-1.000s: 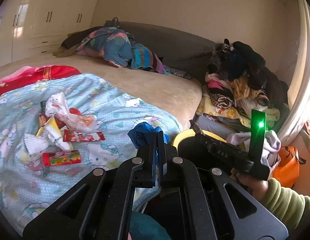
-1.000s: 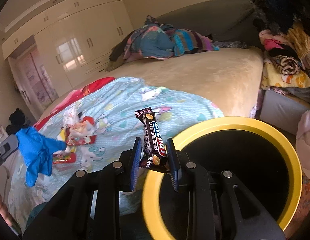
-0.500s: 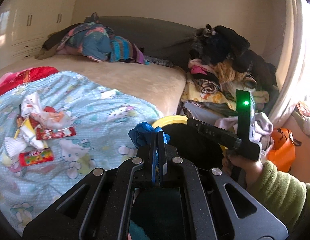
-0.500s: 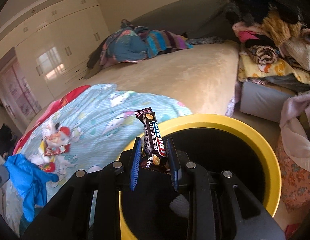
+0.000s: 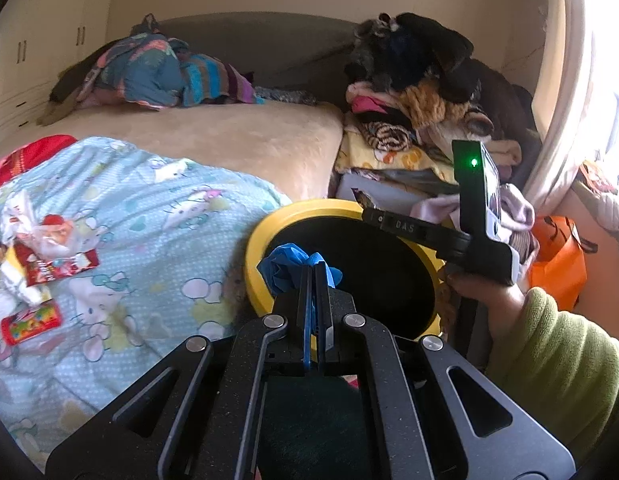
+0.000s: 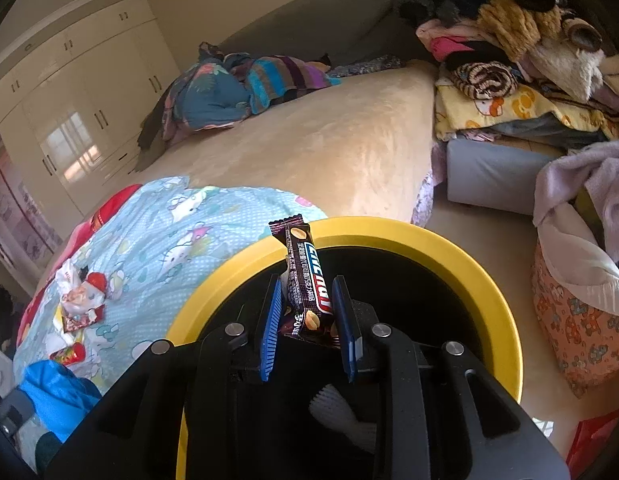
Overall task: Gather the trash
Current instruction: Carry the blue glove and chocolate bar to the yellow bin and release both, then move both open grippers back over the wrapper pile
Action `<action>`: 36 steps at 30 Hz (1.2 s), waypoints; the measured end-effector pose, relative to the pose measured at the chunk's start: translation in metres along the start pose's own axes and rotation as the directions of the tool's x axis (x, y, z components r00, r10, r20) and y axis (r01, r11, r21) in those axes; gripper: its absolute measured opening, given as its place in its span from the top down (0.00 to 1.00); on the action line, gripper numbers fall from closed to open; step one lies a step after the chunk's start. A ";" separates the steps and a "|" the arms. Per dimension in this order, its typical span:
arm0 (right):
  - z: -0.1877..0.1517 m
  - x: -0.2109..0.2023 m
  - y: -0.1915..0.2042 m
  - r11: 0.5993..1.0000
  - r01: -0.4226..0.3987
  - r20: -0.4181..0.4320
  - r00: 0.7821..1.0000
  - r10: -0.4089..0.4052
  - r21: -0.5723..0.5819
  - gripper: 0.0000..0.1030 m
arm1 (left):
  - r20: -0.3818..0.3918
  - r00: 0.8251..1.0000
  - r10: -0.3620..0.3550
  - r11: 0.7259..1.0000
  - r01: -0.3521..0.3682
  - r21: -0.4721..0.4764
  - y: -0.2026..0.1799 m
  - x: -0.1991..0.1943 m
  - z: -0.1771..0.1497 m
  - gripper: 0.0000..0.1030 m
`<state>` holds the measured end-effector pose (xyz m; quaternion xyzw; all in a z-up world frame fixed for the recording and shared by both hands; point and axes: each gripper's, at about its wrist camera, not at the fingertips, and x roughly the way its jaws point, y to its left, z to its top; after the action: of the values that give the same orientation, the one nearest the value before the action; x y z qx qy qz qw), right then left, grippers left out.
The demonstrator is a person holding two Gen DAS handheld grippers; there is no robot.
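My left gripper (image 5: 315, 270) is shut on a crumpled blue glove (image 5: 287, 268) and holds it over the near rim of a yellow bin with a black inside (image 5: 265, 232). My right gripper (image 6: 305, 300) is shut on a dark brown snack-bar wrapper (image 6: 307, 280), held upright over the bin (image 6: 469, 264). The right gripper also shows in the left wrist view (image 5: 421, 228), over the bin's far side. The glove shows at the lower left of the right wrist view (image 6: 55, 396). Several wrappers (image 5: 33, 256) lie on the light blue blanket.
The bin stands on the floor beside the bed (image 5: 229, 140). A pile of clothes (image 5: 421, 92) lies behind it. An orange bag (image 5: 557, 264) sits to the right. A basket with laundry (image 6: 581, 280) stands right of the bin. White paper (image 6: 341, 412) lies inside the bin.
Both grippers have moved right, away from the blanket and over the bin. Each keeps its hold: the left on the glove, the right on the wrapper.
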<state>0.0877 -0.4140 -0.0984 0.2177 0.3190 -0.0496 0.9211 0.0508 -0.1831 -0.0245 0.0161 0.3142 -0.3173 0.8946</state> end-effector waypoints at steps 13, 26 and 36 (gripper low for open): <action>-0.004 0.011 -0.019 0.999 0.012 -0.039 0.999 -0.011 0.037 0.76 | -0.083 0.997 -0.002 1.000 0.004 0.025 -0.003 0.060 0.011 1.00; -0.004 0.013 -0.028 0.996 0.032 -0.058 0.998 -0.027 0.083 0.48 | -0.059 0.998 -0.005 0.999 0.002 -0.049 0.010 0.070 0.017 0.31; 0.003 -0.001 -0.008 0.999 0.028 0.014 0.999 -0.029 0.041 0.30 | -0.017 0.999 0.041 0.993 -0.042 -0.108 0.028 0.044 0.014 0.11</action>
<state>0.0863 -0.4230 -0.0987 0.2314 0.3145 -0.0708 0.9179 0.1011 -0.1885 -0.0427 -0.0236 0.3369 -0.2811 0.8983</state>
